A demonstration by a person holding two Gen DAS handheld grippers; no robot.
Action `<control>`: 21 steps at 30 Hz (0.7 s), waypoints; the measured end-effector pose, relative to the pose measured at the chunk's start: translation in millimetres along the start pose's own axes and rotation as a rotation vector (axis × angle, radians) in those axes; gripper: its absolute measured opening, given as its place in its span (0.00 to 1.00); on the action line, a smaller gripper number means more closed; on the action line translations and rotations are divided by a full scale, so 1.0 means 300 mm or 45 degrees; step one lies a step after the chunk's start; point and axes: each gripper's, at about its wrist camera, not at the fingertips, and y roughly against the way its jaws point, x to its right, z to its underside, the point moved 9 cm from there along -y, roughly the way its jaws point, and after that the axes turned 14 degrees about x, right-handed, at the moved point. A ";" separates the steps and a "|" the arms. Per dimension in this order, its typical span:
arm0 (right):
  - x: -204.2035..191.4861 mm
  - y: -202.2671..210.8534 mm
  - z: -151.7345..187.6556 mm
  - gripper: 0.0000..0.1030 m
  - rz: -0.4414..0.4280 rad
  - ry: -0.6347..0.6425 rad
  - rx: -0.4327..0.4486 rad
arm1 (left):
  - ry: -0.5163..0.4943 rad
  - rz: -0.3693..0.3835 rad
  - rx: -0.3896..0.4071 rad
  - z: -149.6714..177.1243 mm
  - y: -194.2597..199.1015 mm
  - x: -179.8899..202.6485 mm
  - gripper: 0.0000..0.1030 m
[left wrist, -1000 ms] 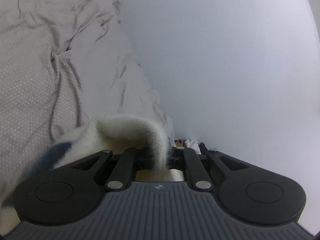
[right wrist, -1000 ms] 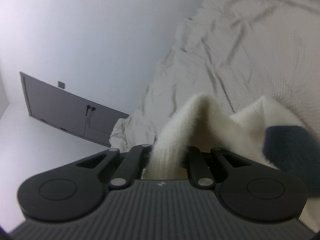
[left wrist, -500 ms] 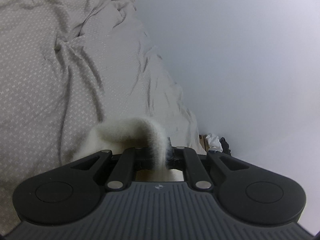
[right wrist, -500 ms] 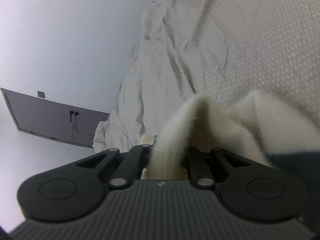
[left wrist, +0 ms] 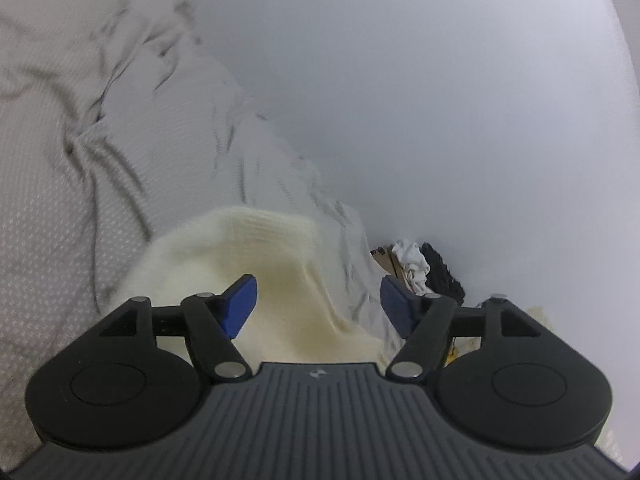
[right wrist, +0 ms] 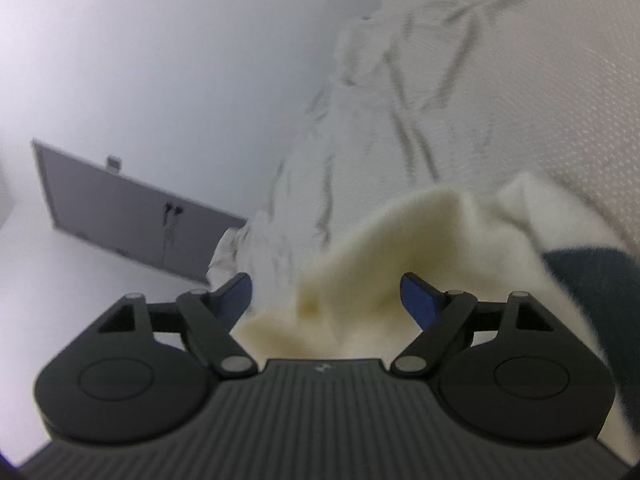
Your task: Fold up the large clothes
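Both grippers letting go of the cream garment on the bed: a fold just laid down.

Left wrist view: the left gripper (left wrist: 318, 300) has just been opening its jaws; they stand wide apart, and the cream knit garment (left wrist: 256, 248) lies humped between and ahead of the blue pads (left wrist: 240, 304), which no longer press on it. It rests on the grey bedsheet (left wrist: 80, 160), close to the bed's edge by the white wall (left wrist: 440, 100). Right wrist view: the right gripper (right wrist: 326, 294) has likewise just been opening, jaws spread, with the same garment (right wrist: 400, 232), cream with a dark blue patch (right wrist: 592, 280), slumping loose between them. The release step looks done; next, I judge, both grippers should back clear without snagging the knit, then take 2 fresh edges for another fold.
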 end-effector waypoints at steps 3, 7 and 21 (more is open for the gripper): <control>-0.050 0.036 0.032 0.81 -0.018 0.138 -0.029 | -0.135 -0.029 -0.018 0.033 0.028 0.054 0.71; -0.099 0.048 0.110 0.81 0.021 0.424 -0.068 | -0.332 -0.050 -0.083 0.108 0.041 0.109 0.71; 0.024 -0.065 0.139 0.61 0.309 0.788 -0.044 | -0.695 -0.321 -0.166 0.204 -0.042 0.029 0.71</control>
